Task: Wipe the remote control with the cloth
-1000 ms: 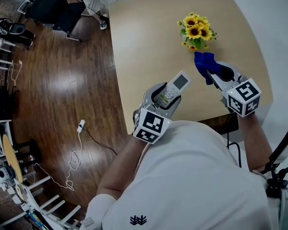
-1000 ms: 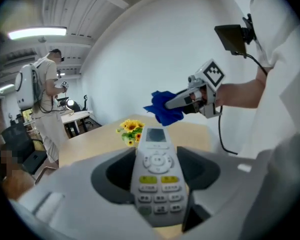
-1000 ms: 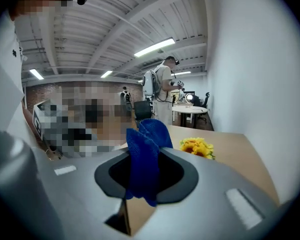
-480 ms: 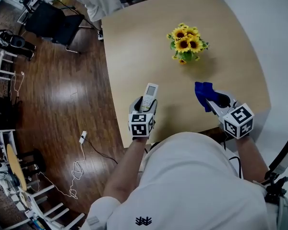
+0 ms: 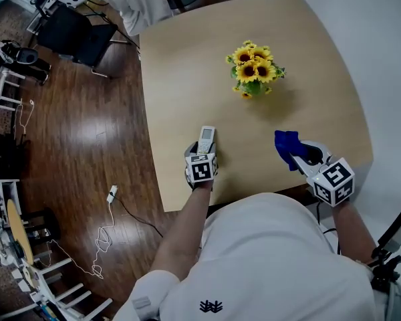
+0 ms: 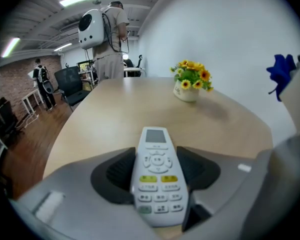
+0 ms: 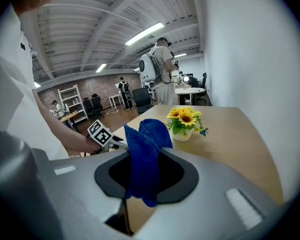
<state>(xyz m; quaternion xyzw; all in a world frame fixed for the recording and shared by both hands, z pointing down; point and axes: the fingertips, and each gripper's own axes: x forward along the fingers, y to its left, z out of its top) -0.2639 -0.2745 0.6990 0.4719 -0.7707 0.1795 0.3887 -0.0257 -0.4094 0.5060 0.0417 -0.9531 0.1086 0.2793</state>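
**Head view.**
- Table (image 5: 187,59): pale wood with rounded corners.
- Left gripper (image 5: 203,152): at the table's near left edge, pointing toward the far edge. Its fingers are clamped on the remote control (image 5: 206,136), whose screen end juts out past them, low over the top. Whether it touches the wood cannot be told.
- Right gripper (image 5: 295,154): by the near right corner. Its fingers are pinched on the blue cloth (image 5: 285,142), which sits bunched ahead of the tips.
- The two grippers are well apart, so cloth and remote control do not meet.
- Sunflower pot (image 5: 252,70): toward the far middle of the table, clear of both grippers.

**Left gripper view.**
- The remote control lies keypad up, its lower half squeezed between the dark pads (image 6: 115,176).
- The screen and upper buttons are left bare. This hold probably serves to steady the body while presenting the face to be wiped.
- The cloth shows at the far right, raised.

**Right gripper view.**
- The fingers are closed on the middle of the cloth. One fold stands above them and a tail hangs below.
- The loose fabric left forward likely acts as the wiping pad.
- The left gripper's marker cube (image 7: 100,131) shows at the left, beyond the cloth.
- Status, judged: both items are in hand and wiping has not yet begun. The cloth must next be brought across to the remote control.
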